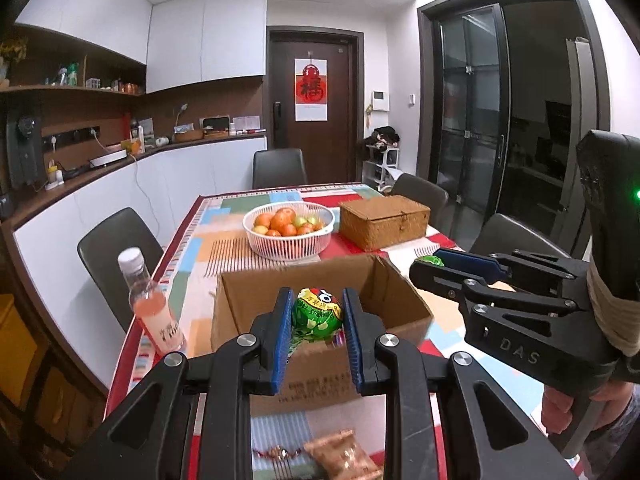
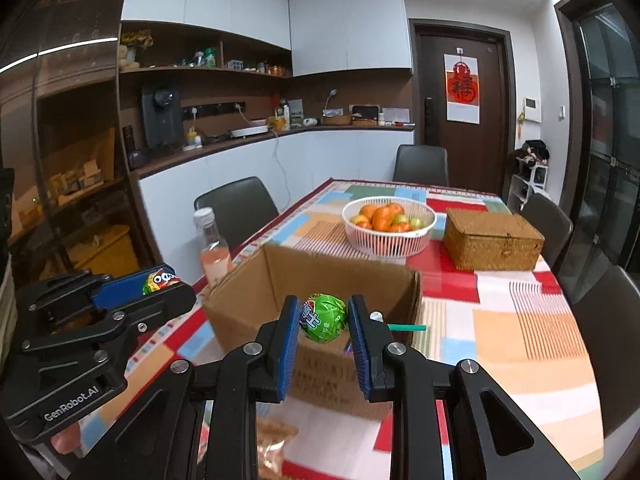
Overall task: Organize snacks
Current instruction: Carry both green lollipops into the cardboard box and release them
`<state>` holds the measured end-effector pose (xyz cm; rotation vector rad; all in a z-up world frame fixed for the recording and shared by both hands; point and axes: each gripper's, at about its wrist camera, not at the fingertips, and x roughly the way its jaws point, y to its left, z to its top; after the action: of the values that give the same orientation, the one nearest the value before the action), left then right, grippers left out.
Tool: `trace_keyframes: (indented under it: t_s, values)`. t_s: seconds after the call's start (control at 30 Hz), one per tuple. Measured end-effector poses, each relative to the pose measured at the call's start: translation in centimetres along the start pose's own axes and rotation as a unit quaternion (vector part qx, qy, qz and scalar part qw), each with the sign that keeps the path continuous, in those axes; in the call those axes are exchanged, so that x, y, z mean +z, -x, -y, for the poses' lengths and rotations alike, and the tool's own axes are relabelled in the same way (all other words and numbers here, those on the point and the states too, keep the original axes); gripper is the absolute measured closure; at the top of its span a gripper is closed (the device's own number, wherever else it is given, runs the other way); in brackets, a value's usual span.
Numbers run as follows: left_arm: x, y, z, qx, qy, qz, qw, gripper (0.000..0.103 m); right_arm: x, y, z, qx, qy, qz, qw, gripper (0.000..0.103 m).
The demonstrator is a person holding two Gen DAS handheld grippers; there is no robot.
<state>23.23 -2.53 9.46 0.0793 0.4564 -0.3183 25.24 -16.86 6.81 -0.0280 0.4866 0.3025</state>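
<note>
My left gripper (image 1: pixel 317 312) is shut on a green-wrapped lollipop (image 1: pixel 317 314) with a cartoon face, held above the near edge of an open cardboard box (image 1: pixel 256 300). My right gripper (image 2: pixel 323 318) is shut on a second green lollipop (image 2: pixel 323 317) whose green stick (image 2: pixel 406 327) pokes out to the right, also above the box (image 2: pixel 256 280). Each gripper shows in the other's view: the right one (image 1: pixel 430 264) at right, the left one (image 2: pixel 162 284) at left. The box's inside looks empty where visible.
A bottle of pink drink (image 1: pixel 154 308) stands left of the box. A white basket of fruit (image 1: pixel 289 226) and a lidded wicker box (image 1: pixel 384 220) stand behind it. Packaged snacks (image 1: pixel 340 454) lie on the patterned tablecloth below my left gripper. Chairs surround the table.
</note>
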Motion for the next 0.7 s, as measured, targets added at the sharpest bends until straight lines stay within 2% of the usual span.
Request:
trace_keyframes:
  t_s: [0.17, 0.4, 0.63, 0.7]
  values:
    - [1.8, -2.9, -1.5, 0.000, 0.013, -0.017, 0.9998, 0.078, 1.7, -1.8, 0.1, -0.003, 0.007, -0.001, 1.000, 0.077]
    - [2.4, -6.8, -2.6, -0.007, 0.027, -0.054, 0.9981, 0.078, 2.6, -5.5, 0.5, -0.013, 0.008, -0.028, 0.999, 0.077]
    - [2.2, -10.4, -3.5, 0.021, 0.033, -0.099, 0.9944, 0.078, 2.3, -8.1, 0.7, -0.019, -0.003, -0.050, 0.999, 0.077]
    - [2.0, -10.8, -3.5, 0.029, 0.034, -0.107, 0.9933, 0.069, 2.2, -8.4, 0.7, -0.023, 0.000, -0.054, 0.998, 0.077]
